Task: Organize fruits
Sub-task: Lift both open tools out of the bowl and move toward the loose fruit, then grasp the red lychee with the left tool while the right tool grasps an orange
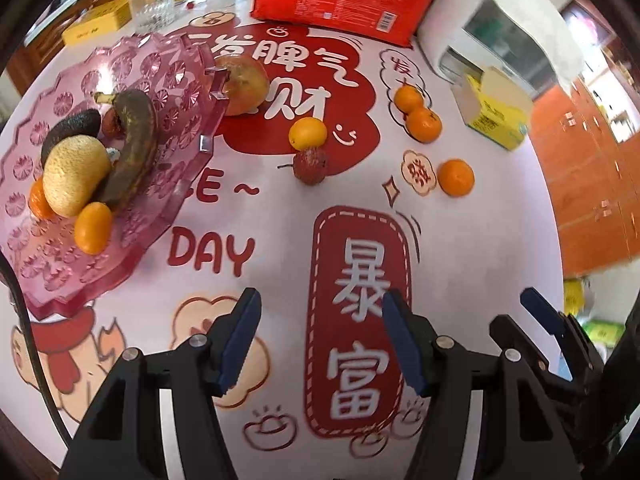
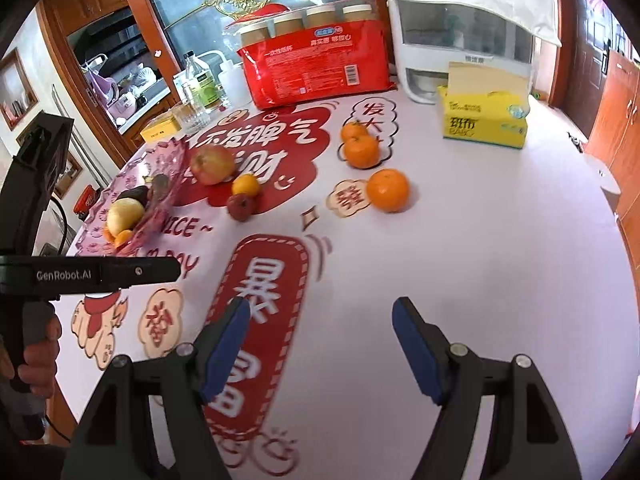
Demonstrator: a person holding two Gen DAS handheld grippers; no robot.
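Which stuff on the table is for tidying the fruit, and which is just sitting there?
For the job:
pink fruit plate
apple
lone mandarin
mandarin pair
small yellow-orange citrus
little red fruit

Just lying about:
tissue box
red package
glass tumbler
white appliance

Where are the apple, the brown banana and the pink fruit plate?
apple (image 2: pixel 212 164), right wrist view, middle of its red-yellow skin.
brown banana (image 1: pixel 134 148), left wrist view, middle of its curved body.
pink fruit plate (image 1: pixel 132 64), left wrist view, bare far part.
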